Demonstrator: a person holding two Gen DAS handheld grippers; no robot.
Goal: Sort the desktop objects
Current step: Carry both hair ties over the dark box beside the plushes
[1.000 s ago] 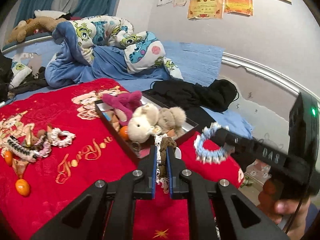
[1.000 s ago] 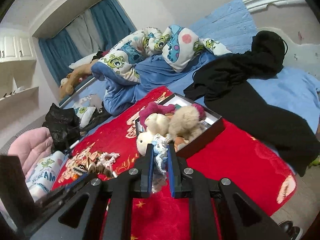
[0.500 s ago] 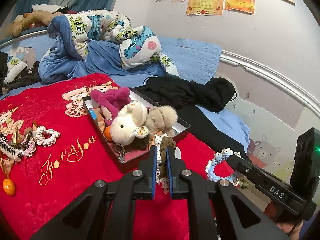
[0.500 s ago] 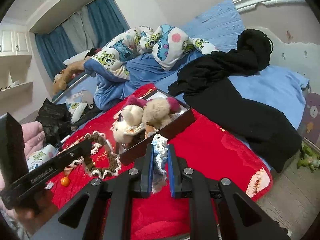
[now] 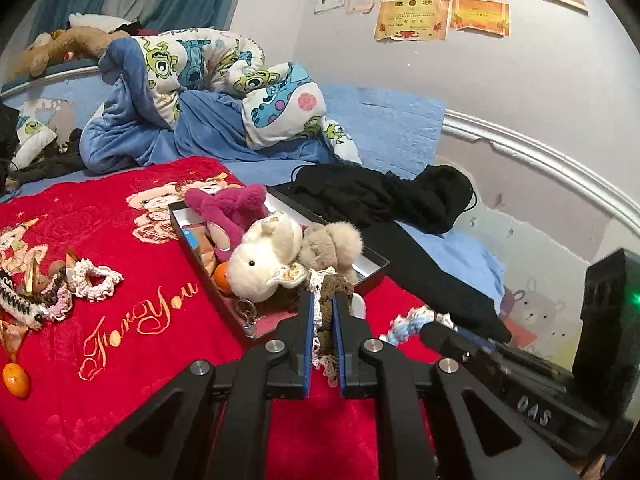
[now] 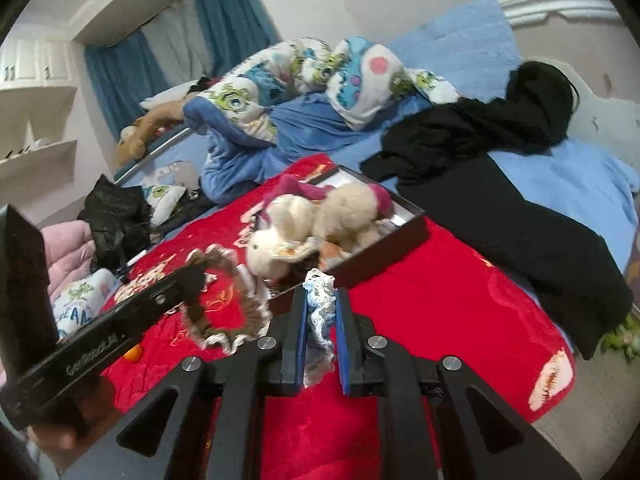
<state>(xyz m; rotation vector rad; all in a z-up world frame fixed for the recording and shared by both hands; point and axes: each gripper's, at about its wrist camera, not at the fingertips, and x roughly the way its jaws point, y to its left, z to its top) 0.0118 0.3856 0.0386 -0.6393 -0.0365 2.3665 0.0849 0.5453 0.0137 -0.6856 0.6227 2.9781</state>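
Observation:
My left gripper [image 5: 322,300] is shut on a brown lace-edged scrunchie [image 5: 325,320], held above the red blanket near the front corner of a dark tray [image 5: 376,268]. That scrunchie also hangs in the right wrist view [image 6: 224,304]. My right gripper [image 6: 321,296] is shut on a blue-and-white scrunchie [image 6: 318,312], which also shows in the left wrist view [image 5: 412,320]. The tray [image 6: 404,236] holds a cream plush [image 5: 264,260], a tan plush [image 5: 332,244], a magenta plush [image 5: 232,208] and an orange [image 5: 221,278].
Loose scrunchies and hair clips [image 5: 52,292] and a small orange [image 5: 16,374] lie on the red blanket [image 5: 132,340] at left. Black clothes [image 5: 384,196] lie right of the tray. A patterned duvet [image 5: 192,76] is piled behind. The blanket's edge drops to the floor at right.
Both grippers keep hold of their scrunchies. The left has pulled back slightly from the tray. The right has swung toward the tray, nearer the left gripper.

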